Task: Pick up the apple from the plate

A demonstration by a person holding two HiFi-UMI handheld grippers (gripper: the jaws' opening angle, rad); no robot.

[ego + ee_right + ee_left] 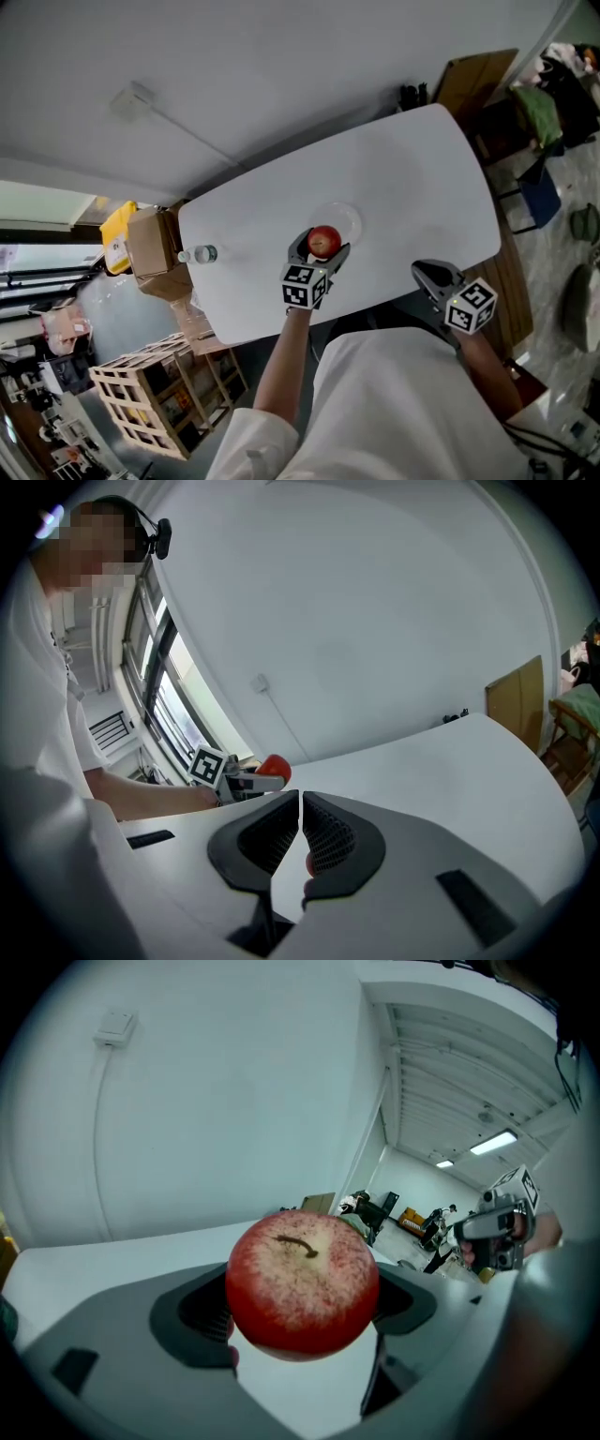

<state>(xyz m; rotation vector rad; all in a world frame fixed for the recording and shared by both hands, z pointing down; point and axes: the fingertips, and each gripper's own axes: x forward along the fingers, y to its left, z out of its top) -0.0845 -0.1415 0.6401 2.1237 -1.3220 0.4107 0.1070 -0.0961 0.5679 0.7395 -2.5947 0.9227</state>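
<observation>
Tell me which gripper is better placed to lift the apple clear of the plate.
Left. The left gripper has its jaws closed on the apple beside the plate. The right gripper is shut and empty, off by the table's near edge.

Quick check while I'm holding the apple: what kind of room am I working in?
Probably an office or lab workspace, not a kitchen: a plain white table, a cardboard box and a wooden crate beside it, and strip lights overhead.
</observation>
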